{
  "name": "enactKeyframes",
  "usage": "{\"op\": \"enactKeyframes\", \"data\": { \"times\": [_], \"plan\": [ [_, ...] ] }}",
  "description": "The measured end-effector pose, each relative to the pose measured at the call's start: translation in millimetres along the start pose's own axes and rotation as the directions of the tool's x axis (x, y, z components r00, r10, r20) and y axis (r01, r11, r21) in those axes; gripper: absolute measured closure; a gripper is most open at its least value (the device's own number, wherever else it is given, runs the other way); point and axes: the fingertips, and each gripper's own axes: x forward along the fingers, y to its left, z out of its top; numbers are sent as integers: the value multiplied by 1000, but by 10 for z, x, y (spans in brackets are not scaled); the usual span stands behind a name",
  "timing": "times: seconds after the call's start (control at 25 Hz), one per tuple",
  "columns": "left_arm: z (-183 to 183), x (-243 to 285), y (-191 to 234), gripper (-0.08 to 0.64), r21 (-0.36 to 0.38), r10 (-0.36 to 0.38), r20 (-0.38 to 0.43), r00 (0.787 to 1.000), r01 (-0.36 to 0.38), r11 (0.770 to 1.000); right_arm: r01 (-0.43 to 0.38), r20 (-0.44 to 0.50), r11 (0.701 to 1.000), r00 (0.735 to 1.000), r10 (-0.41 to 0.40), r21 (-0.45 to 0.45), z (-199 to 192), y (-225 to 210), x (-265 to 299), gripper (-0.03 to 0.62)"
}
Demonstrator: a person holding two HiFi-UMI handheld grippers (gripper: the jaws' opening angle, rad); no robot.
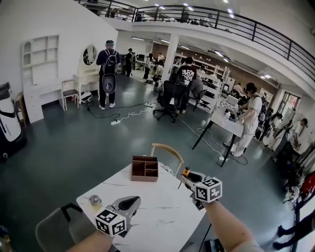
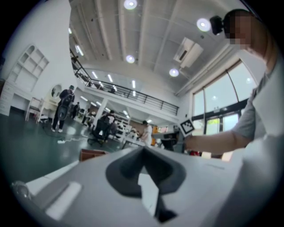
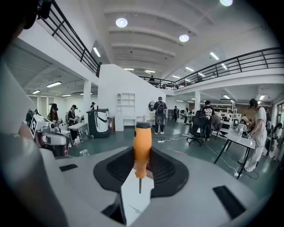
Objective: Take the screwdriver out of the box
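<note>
The right gripper (image 3: pixel 143 155) clamps a smooth, orange-handled screwdriver (image 3: pixel 142 144) upright in ribbed black jaws, the left gripper (image 2: pixel 143 151) is pinched closed, and the brown partitioned box (image 1: pixel 144 169) sits at twelve o'clock.

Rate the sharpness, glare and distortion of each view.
Head view: heavy fisheye curve, even light, box sharp. Left gripper view: blurred throughout, ceiling lights flare, windows washed out. Right gripper view: crisp, orange screwdriver in focus, black corners.
</note>
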Motion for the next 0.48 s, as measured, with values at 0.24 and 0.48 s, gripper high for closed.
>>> {"op": "enactKeyframes", "data": {
  "times": [0.24,0.48],
  "plan": [
    [-157,32,-548,557,-6,103,33,994,-103,995,-95,46,995,995,94,19,-247,-110,-345,485],
    [-229,9,-998,557,-12,191,31,981,-191,981,-171,76,985,982,171,1,-331,-105,-685,486]
  ]
}}
